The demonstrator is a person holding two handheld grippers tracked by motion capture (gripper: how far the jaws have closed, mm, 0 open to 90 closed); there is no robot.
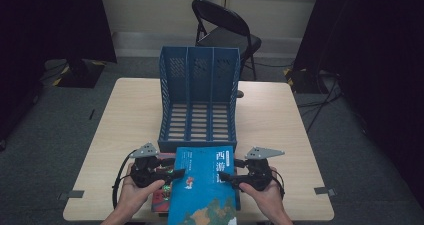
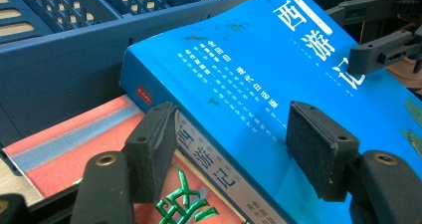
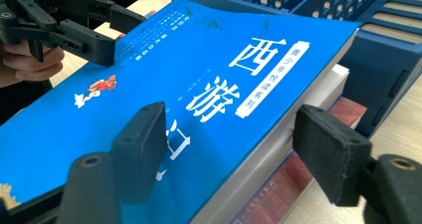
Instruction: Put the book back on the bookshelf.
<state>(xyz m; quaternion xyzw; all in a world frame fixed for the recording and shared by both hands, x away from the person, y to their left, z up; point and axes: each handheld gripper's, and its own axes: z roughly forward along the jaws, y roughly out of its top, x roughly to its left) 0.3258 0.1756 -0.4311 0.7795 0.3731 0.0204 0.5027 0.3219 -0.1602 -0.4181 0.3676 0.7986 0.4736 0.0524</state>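
Glossy paper-covered blue book (image 1: 202,185), perforated blue plastic file rack (image 1: 198,92), matt pale wood table (image 1: 130,110)

Blue book (image 1: 202,185) w/ white characters; red book (image 2: 69,149) below; blue file rack (image 1: 198,97).

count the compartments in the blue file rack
3, side by side in the blue file rack behind the blue book: one left, one middle, one right. All look empty; none seem hidden.

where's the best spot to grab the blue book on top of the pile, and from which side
Take the blue book by its two long edges, the left tool from the spine side and the right tool from the page side. It lies flat on a red book, so only its edges offer thickness.
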